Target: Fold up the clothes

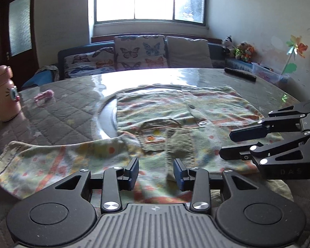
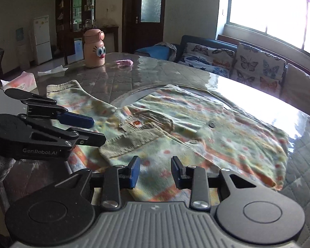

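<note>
Item, nearest: my left gripper (image 1: 156, 170) and my right gripper (image 2: 155, 171), both with jaws spread and holding nothing, hovered side by side over the near hem of the pale green, orange-and-yellow printed child's button-front knit top (image 1: 175, 111), which lay mostly flat on the glass-topped quilted grey table (image 1: 72, 95). Beyond the fingertips, one ribbed-cuffed sleeve (image 2: 132, 142) lay folded across the chest, the other sleeve (image 1: 31, 157) stretched out leftward. I judged that any pinch should take the fabric edge squarely, both layers together, lifting evenly to avoid dragging the laid sleeve.
</note>
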Action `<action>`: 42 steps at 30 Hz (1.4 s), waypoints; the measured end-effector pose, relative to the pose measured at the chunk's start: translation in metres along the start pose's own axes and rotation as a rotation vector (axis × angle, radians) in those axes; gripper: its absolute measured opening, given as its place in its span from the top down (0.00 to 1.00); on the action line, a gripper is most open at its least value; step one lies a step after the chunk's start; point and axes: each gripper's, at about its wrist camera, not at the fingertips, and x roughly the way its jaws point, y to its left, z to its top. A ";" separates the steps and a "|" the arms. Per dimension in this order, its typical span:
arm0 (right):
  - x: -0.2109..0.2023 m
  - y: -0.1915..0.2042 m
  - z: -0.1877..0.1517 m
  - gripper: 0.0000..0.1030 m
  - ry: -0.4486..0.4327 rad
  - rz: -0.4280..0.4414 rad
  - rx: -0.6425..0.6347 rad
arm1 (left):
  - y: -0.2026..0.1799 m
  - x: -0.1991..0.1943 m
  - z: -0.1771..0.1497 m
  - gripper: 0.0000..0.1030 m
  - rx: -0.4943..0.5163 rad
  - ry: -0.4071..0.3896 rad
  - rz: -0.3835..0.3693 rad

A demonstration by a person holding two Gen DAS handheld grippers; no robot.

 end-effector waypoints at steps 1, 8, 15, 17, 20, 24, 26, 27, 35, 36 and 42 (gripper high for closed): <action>0.002 0.003 0.001 0.68 0.001 0.009 -0.006 | 0.006 -0.002 0.000 0.56 -0.010 -0.001 0.021; 0.018 0.021 0.000 0.68 0.023 0.036 -0.058 | 0.053 -0.009 -0.004 0.54 -0.111 -0.002 0.187; 0.020 0.021 0.000 0.68 0.028 0.042 -0.045 | 0.112 -0.015 -0.004 0.53 -0.241 -0.012 0.409; 0.020 0.021 0.001 0.68 0.027 0.042 -0.042 | 0.129 -0.016 -0.004 0.53 -0.285 -0.013 0.472; 0.020 0.021 0.002 0.68 0.027 0.042 -0.039 | 0.151 -0.017 -0.006 0.49 -0.357 -0.005 0.535; 0.019 0.022 0.003 0.68 0.023 0.043 -0.043 | 0.168 -0.014 -0.010 0.46 -0.415 0.016 0.570; 0.018 0.024 0.004 0.68 0.019 0.045 -0.045 | 0.174 -0.012 -0.013 0.46 -0.440 0.022 0.581; 0.017 0.025 0.004 0.68 0.017 0.047 -0.045 | 0.177 -0.010 -0.014 0.46 -0.453 0.026 0.579; 0.010 0.023 0.004 0.68 0.003 0.039 -0.038 | 0.186 -0.004 -0.015 0.70 -0.490 0.016 0.561; 0.008 0.022 0.004 0.68 -0.001 0.036 -0.034 | 0.187 -0.004 -0.015 0.73 -0.495 0.013 0.554; -0.004 0.015 0.002 0.68 -0.025 0.017 -0.010 | 0.175 -0.017 -0.003 0.92 -0.502 -0.037 0.484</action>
